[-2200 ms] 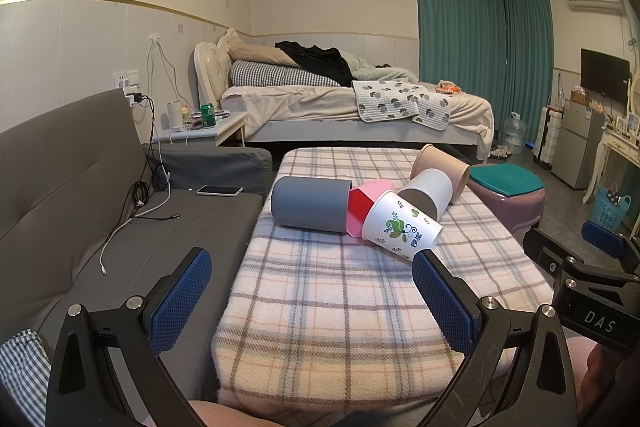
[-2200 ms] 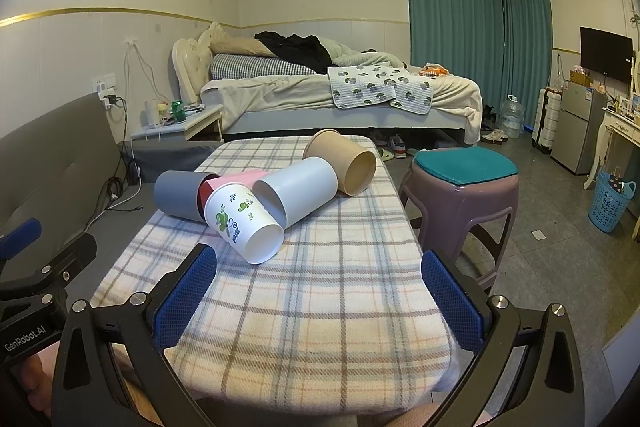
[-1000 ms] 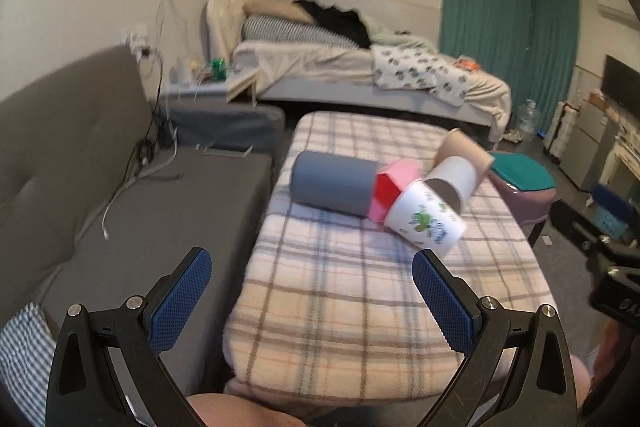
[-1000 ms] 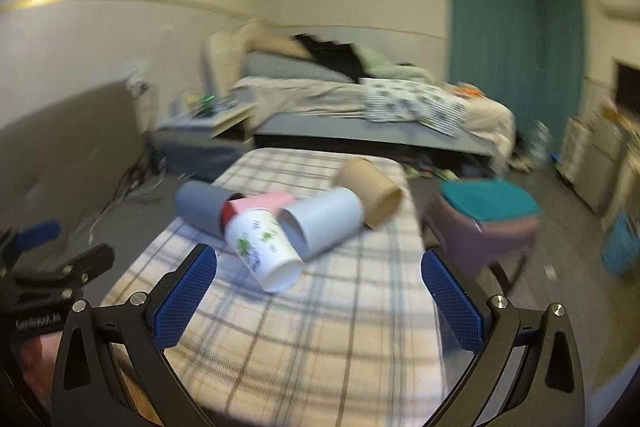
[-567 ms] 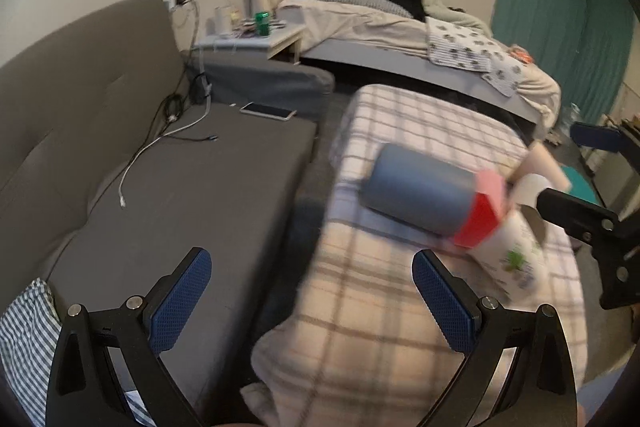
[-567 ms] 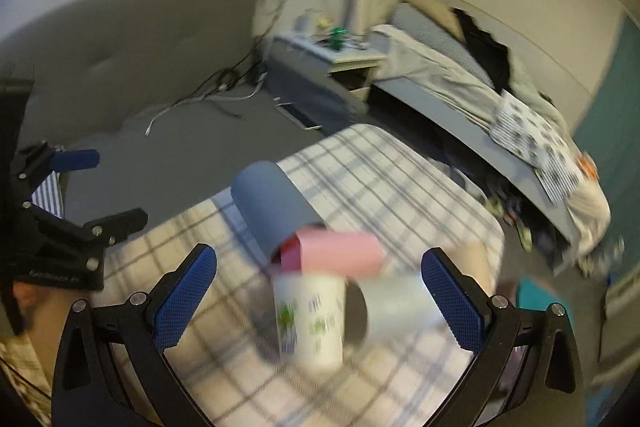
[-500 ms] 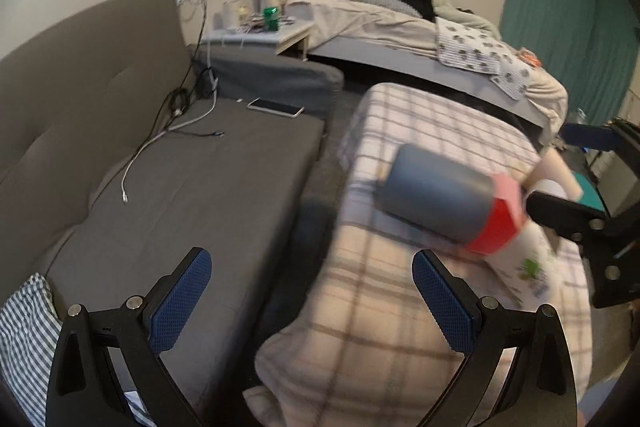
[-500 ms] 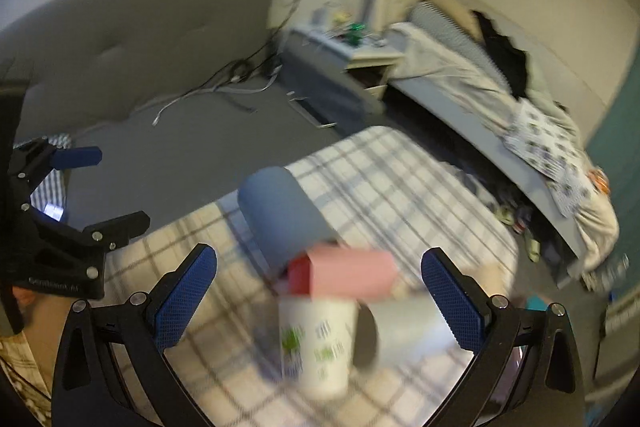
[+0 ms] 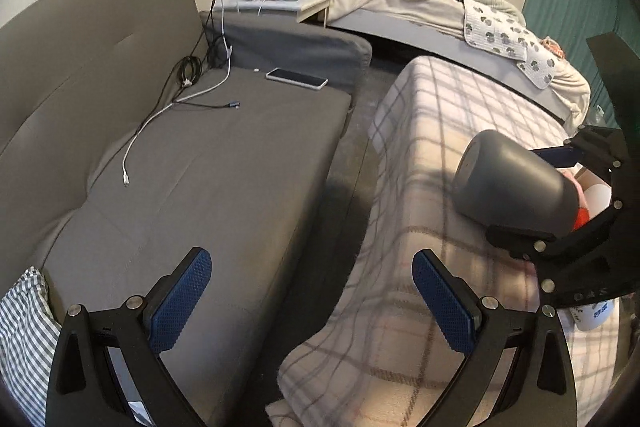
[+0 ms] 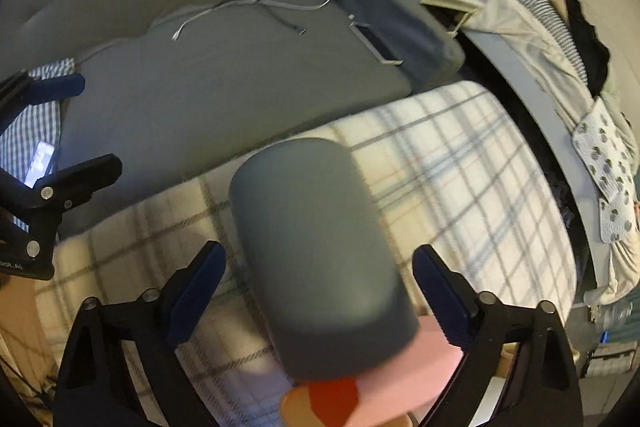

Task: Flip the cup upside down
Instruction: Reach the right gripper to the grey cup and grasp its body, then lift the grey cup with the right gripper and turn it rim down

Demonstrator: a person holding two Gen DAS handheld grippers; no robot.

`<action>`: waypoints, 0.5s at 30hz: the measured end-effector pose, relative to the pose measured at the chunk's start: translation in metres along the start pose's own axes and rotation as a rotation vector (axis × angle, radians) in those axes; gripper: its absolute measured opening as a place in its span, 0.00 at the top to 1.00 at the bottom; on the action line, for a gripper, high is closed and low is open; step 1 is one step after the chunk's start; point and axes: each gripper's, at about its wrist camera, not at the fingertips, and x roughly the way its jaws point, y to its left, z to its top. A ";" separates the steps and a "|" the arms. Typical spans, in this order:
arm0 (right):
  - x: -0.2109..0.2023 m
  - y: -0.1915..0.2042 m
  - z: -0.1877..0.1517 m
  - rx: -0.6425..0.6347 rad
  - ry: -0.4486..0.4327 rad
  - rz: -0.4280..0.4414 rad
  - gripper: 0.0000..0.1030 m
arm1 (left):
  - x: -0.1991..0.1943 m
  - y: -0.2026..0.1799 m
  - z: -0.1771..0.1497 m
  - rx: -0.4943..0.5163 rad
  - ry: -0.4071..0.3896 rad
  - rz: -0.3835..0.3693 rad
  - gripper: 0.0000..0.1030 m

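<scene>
A grey cup [image 10: 316, 251] lies on its side on the plaid-covered table [image 10: 472, 163], its closed bottom pointing toward the sofa. My right gripper [image 10: 320, 283] is open with one finger on each side of the cup; contact is unclear. A pink cup [image 10: 404, 383] with a red inside lies against its mouth. In the left wrist view the grey cup [image 9: 516, 187] shows with the right gripper's fingers [image 9: 516, 237] around it. My left gripper [image 9: 308, 301] is open and empty, over the gap between sofa and table.
A grey sofa [image 9: 192, 163] with cables and a phone [image 9: 297, 78] lies left of the table. A white printed cup [image 9: 596, 315] lies at the table's right. A bed [image 9: 420, 3] and a nightstand [image 9: 280, 1] stand behind.
My right gripper has swung down and in over the table and now straddles the grey cup. My left gripper has turned left toward the sofa.
</scene>
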 end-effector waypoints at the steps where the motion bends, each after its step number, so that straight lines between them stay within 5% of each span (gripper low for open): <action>1: 0.003 0.000 0.001 -0.006 0.007 -0.004 0.16 | 0.001 0.001 -0.001 -0.005 0.005 0.005 0.00; 7: -0.001 0.002 0.010 0.056 -0.038 -0.052 0.22 | -0.006 0.006 -0.001 -0.048 0.011 0.015 0.00; 15: -0.080 -0.007 0.011 0.277 -0.195 -0.057 0.24 | -0.047 -0.009 0.002 -0.028 -0.073 -0.007 0.00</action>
